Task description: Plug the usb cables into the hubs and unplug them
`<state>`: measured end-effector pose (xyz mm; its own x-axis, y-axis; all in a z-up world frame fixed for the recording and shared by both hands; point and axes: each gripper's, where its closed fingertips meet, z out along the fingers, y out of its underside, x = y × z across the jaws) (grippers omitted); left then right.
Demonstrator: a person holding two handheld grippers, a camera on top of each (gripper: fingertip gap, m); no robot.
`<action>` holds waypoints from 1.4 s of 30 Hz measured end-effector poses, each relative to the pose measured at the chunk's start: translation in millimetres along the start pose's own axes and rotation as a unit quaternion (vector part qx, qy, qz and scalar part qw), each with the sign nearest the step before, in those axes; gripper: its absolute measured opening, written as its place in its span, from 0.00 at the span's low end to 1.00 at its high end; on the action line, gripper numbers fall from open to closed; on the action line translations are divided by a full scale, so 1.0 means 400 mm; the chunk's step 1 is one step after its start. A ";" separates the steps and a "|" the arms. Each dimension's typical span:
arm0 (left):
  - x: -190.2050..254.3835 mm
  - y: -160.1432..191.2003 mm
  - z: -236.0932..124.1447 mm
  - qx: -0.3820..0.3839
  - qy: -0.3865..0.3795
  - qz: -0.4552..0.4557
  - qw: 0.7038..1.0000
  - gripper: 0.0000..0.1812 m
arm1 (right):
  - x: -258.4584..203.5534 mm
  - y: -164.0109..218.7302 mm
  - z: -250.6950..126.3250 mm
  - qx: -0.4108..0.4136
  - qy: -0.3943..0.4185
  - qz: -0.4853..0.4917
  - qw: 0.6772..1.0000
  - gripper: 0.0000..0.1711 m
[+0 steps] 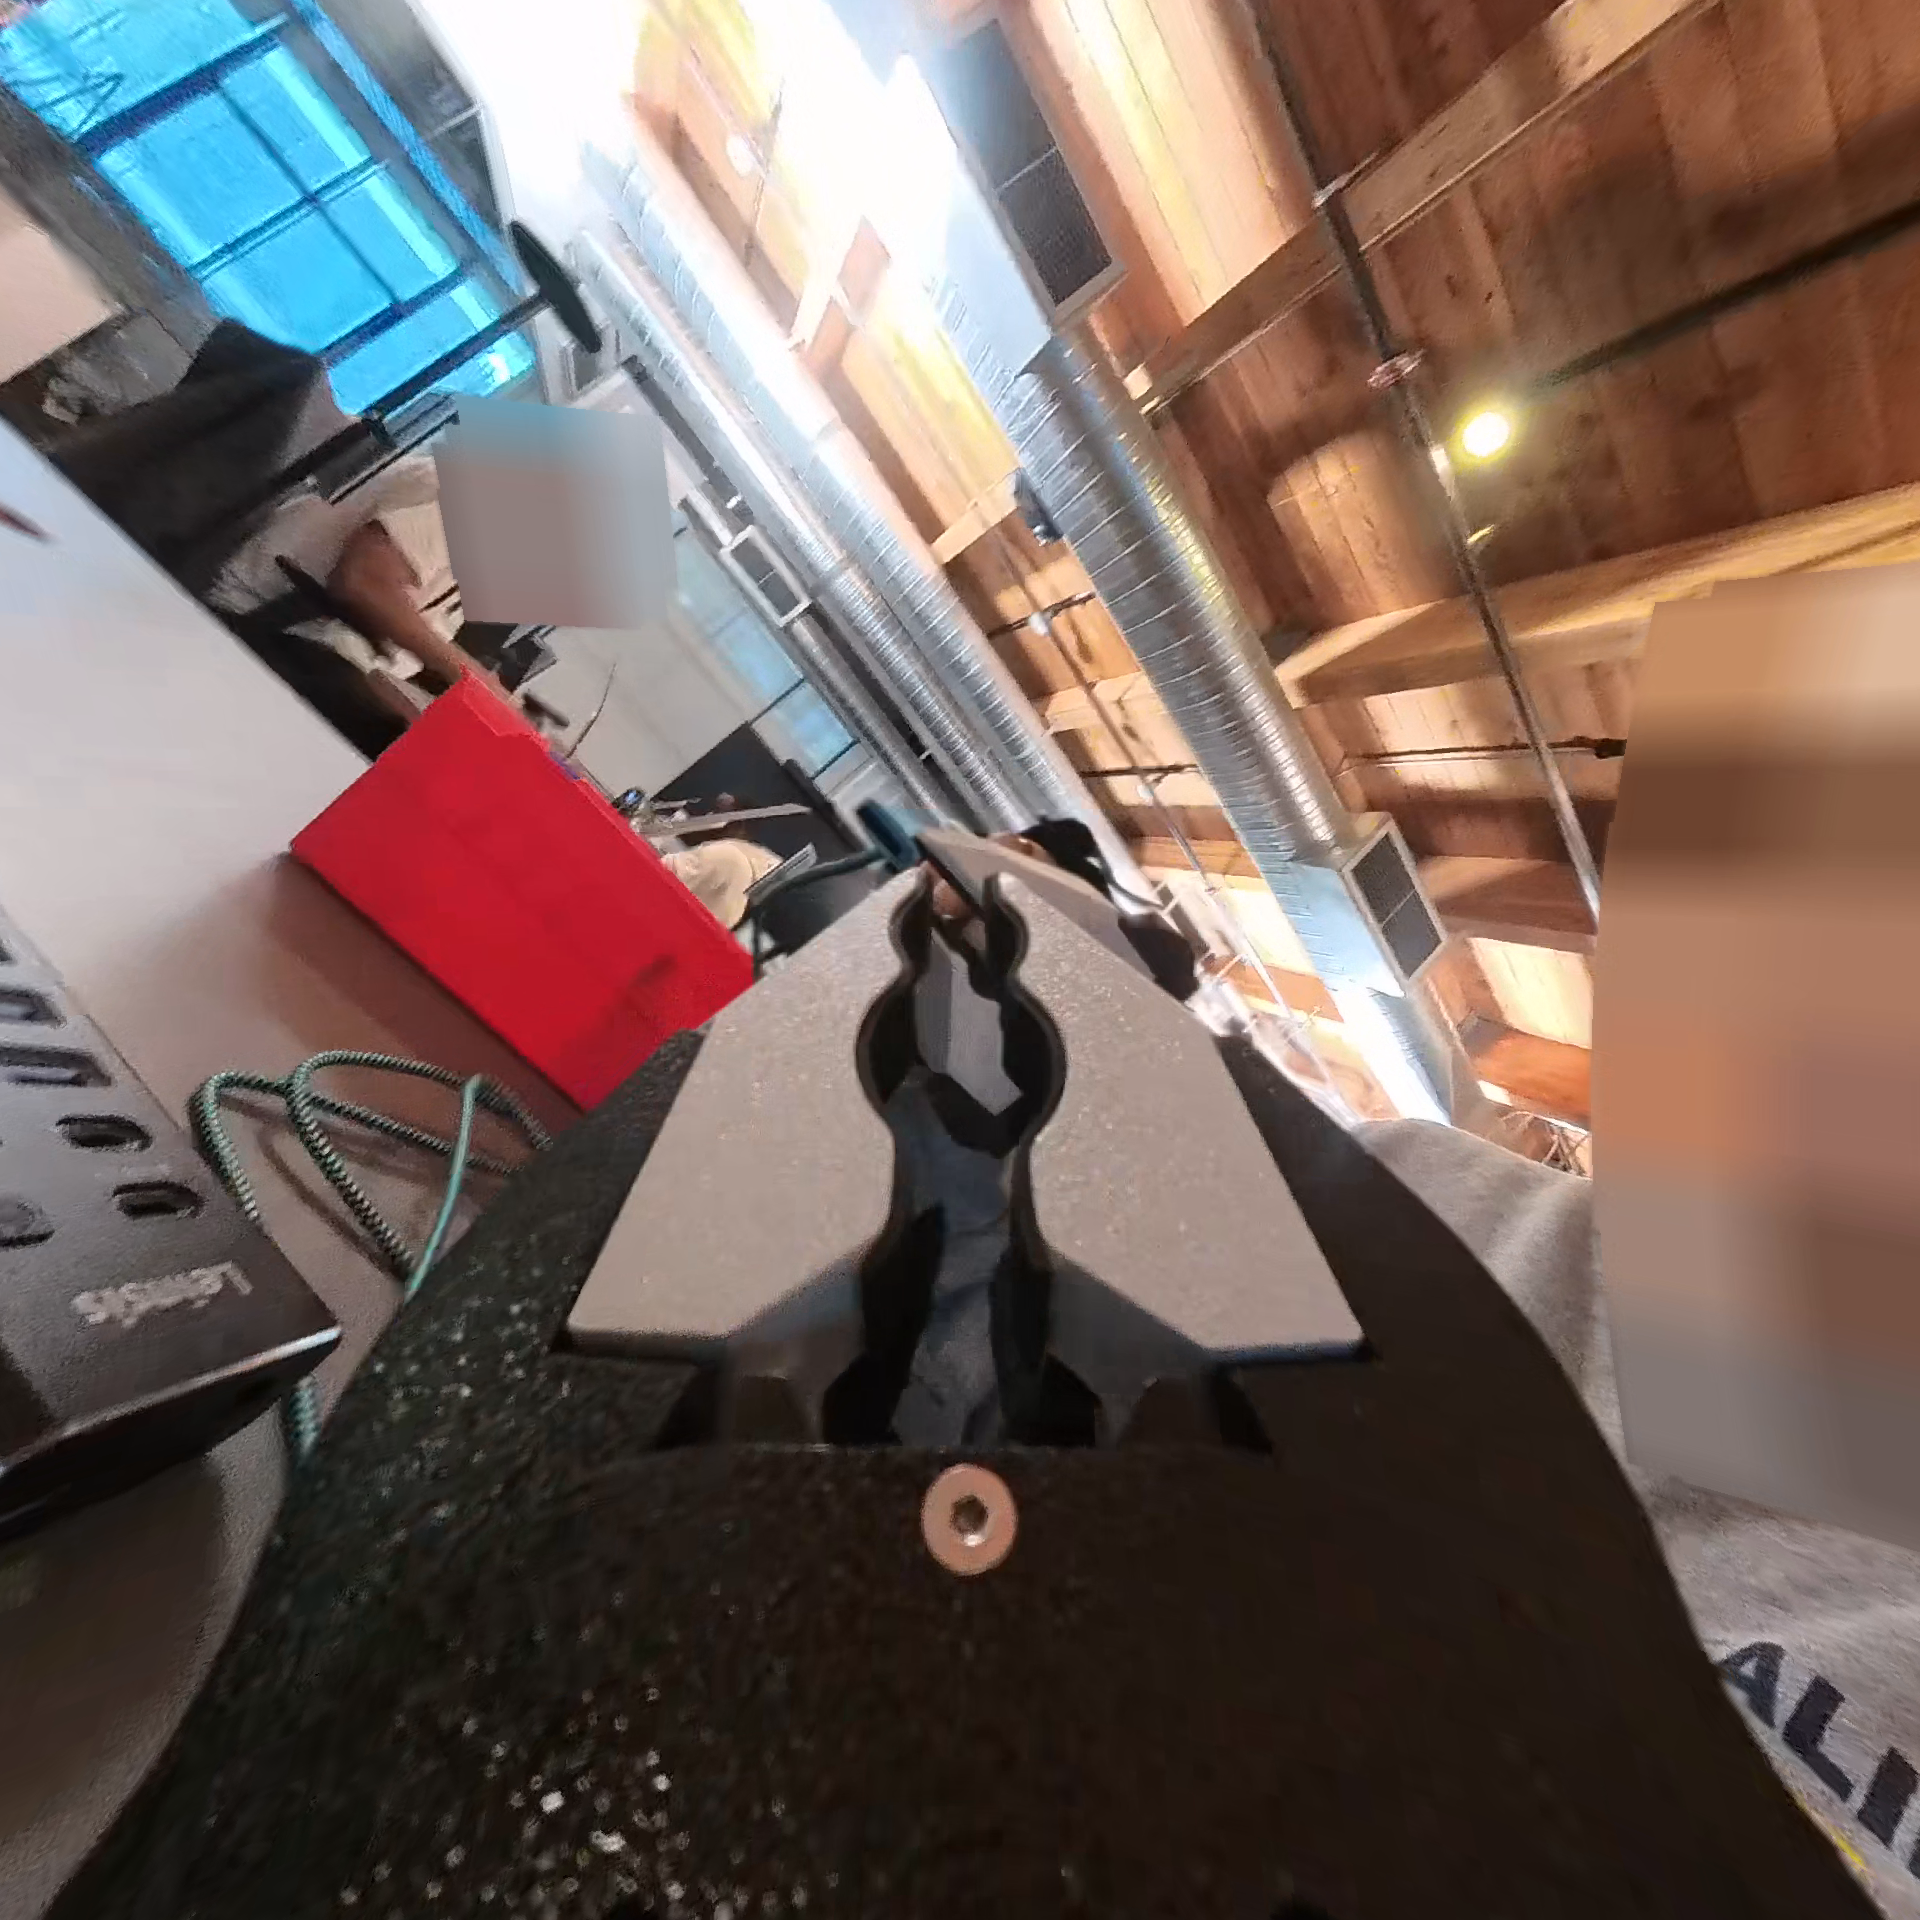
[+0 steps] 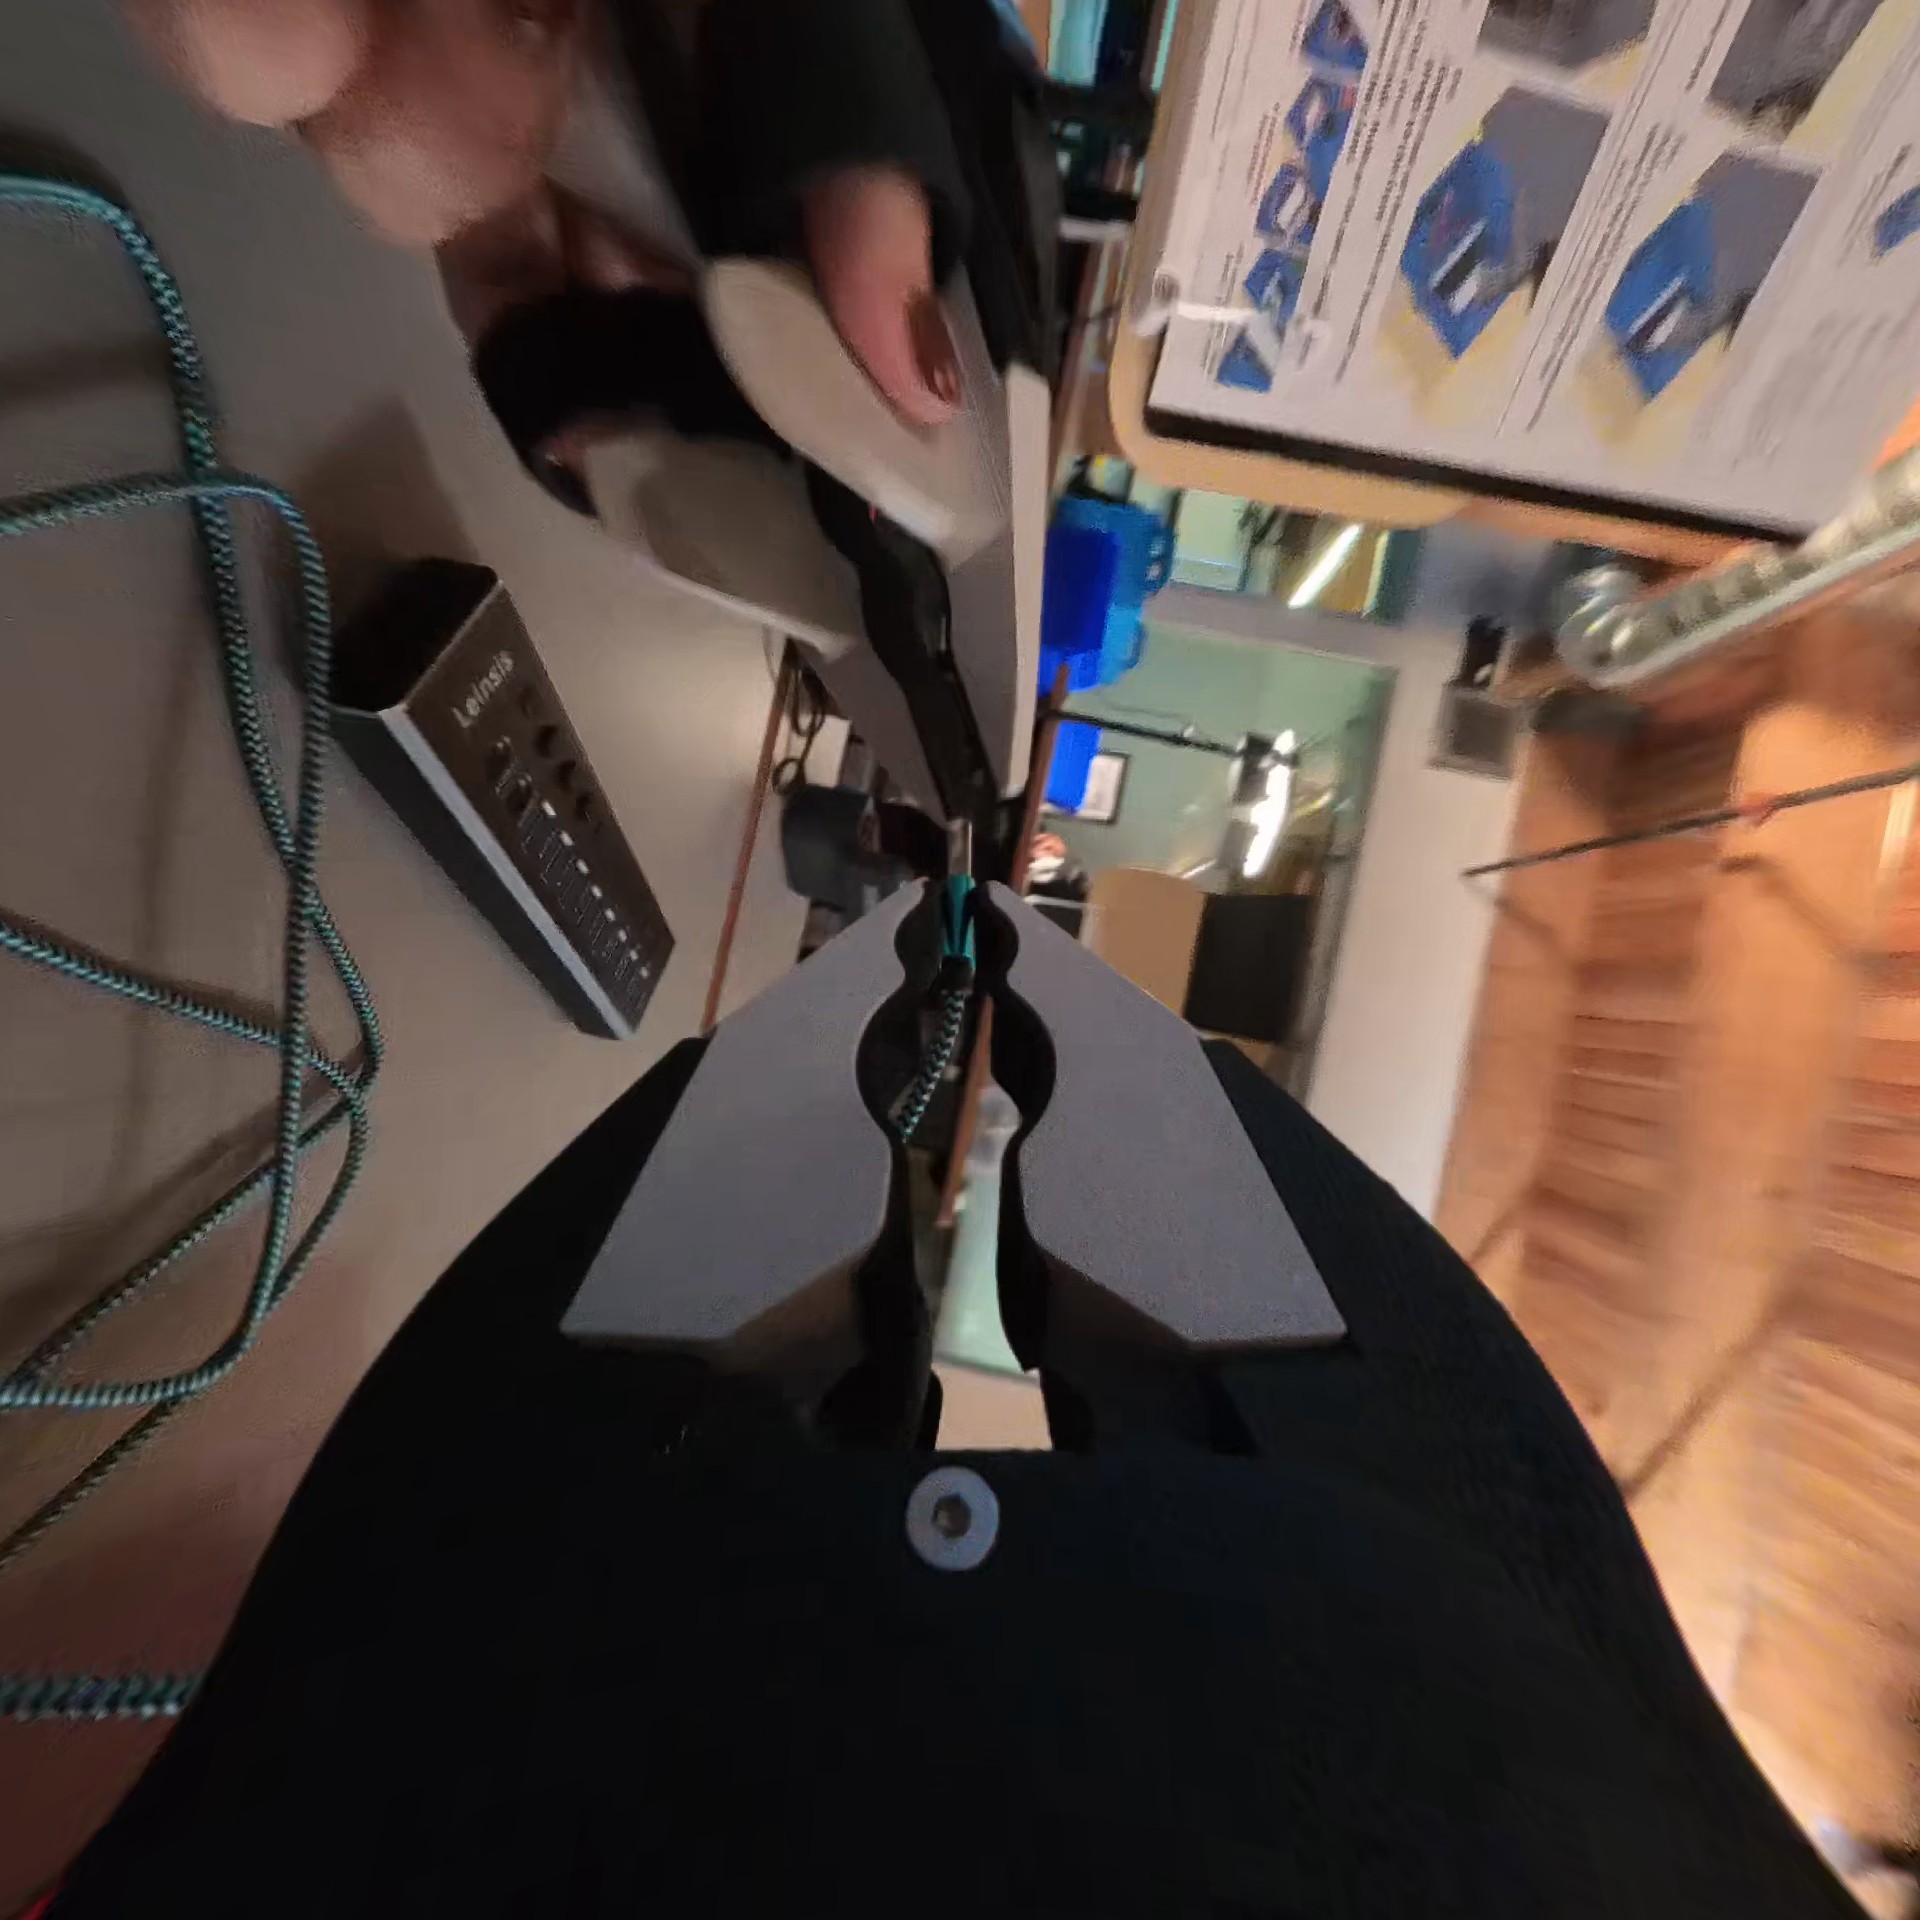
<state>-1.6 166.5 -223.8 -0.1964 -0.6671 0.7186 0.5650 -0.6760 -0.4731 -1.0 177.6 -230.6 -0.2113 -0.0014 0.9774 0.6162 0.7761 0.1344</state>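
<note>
My left gripper (image 1: 961,914) had its jaws closed on a slim grey hub (image 1: 961,1003), lifted off the worktop (image 1: 208,997). My right gripper (image 2: 958,920) pinched the teal braided cable (image 2: 930,1049) just behind its plug. Farther off, a second black hub (image 2: 520,800) lay flat on the worktop beside loose cable loops.

Left wrist view: glossy red rectangular box (image 1: 520,894) on the tabletop at nine o'clock; ribbed silver ventilation duct (image 1: 1174,623) under the wooden plank ceiling (image 1: 1558,260) toward one o'clock. Right wrist view: white illustrated poster with blue pictures (image 2: 1538,229) at one o'clock; blurred blue plastic object (image 2: 1101,592) near twelve.
</note>
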 end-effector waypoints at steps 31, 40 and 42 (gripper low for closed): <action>-0.030 0.017 -0.007 -0.021 -0.040 -0.031 0.998 0.02 | -0.029 -0.033 -0.026 -0.001 0.102 -0.013 0.995 0.11; 0.041 -0.045 -0.009 0.065 -0.007 0.116 0.991 0.02 | 0.026 -0.049 -0.065 0.156 -0.088 0.766 0.618 0.13; 0.059 -0.044 -0.003 0.082 0.002 0.148 0.986 0.02 | 0.025 -0.051 -0.047 0.185 -0.117 0.846 0.486 0.14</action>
<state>-17.0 162.1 -199.1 -0.0063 -0.8287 0.5596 0.7202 -0.3920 -0.5724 -1.2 149.8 -220.5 0.2531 0.8743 -0.4142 -0.1127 -0.3985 -0.9102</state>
